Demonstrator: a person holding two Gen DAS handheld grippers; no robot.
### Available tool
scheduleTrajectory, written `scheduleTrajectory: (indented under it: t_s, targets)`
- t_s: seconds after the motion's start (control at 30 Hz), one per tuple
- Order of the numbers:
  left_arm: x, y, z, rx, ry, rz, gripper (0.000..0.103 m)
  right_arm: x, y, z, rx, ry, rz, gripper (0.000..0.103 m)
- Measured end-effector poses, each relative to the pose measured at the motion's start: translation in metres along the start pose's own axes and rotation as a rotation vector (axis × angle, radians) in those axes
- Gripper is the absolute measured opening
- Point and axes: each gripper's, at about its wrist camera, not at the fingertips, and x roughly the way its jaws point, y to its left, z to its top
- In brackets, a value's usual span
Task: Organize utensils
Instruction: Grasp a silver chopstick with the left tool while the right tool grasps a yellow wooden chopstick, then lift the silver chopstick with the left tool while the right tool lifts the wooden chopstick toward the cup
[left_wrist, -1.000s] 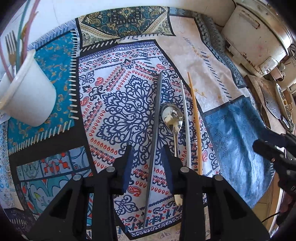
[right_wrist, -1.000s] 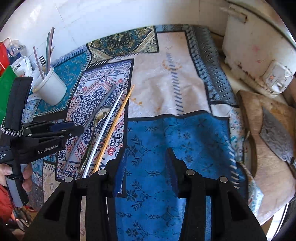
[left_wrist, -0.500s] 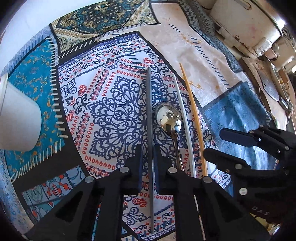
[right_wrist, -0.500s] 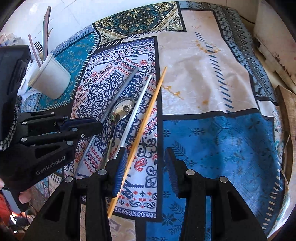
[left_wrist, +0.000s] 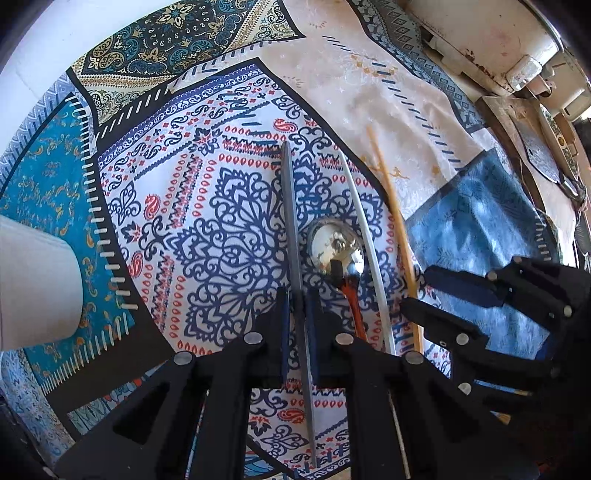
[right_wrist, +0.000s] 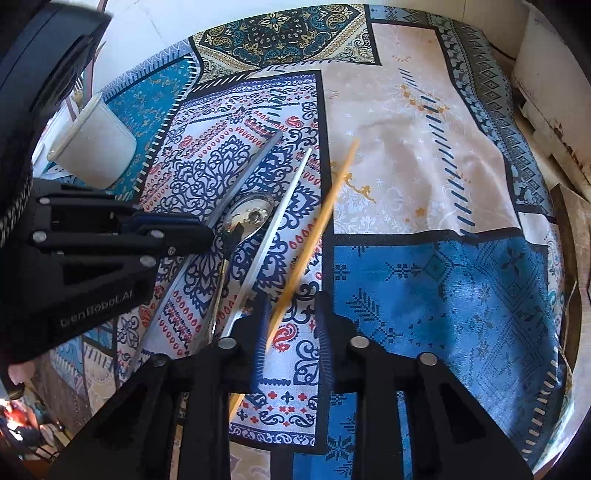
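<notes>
Four utensils lie side by side on the patterned cloth: a grey chopstick (left_wrist: 291, 236), a metal spoon (left_wrist: 334, 247), a white chopstick (left_wrist: 364, 236) and a wooden chopstick (left_wrist: 391, 214). My left gripper (left_wrist: 297, 325) is shut on the grey chopstick at its middle. My right gripper (right_wrist: 291, 325) is open and straddles the wooden chopstick (right_wrist: 314, 236), which looks blurred; the jaws do not touch it. The left gripper also shows in the right wrist view (right_wrist: 177, 229), and the right gripper in the left wrist view (left_wrist: 432, 291).
A white cup (right_wrist: 96, 147) holding several utensils stands at the left on the teal patch; its side shows in the left wrist view (left_wrist: 33, 288). White boxes (left_wrist: 491, 40) and a wooden board (left_wrist: 535, 144) sit along the right edge.
My left gripper has closed from open onto the grey chopstick. My right gripper has moved left, from over the blue patch to around the wooden chopstick.
</notes>
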Motion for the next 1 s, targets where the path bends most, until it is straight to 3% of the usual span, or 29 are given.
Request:
scheduleTrajectory:
  t_s: [0.03,0.27,0.43,0.67,1.0]
  targets:
    - [0.001,0.000,0.002,-0.001,0.009,-0.003,0.010,0.000,0.001,0.000,-0.004,-0.003,-0.012,0.014]
    - [0.004,0.002,0.012,0.008,0.026,0.002,0.006,0.001,0.004,0.001,-0.009,-0.015,-0.016,0.012]
    - [0.004,0.000,0.007,-0.004,0.010,0.001,0.005,0.004,-0.008,0.005,0.072,0.003,0.052,0.006]
    - [-0.002,0.002,0.004,-0.035,-0.001,0.018,0.004,-0.003,-0.018,0.003,0.102,-0.008,0.052,0.006]
    - [-0.041,0.012,-0.023,-0.084,-0.110,-0.001,0.004,-0.025,-0.030,0.001,0.132,-0.055,0.096,0.006]
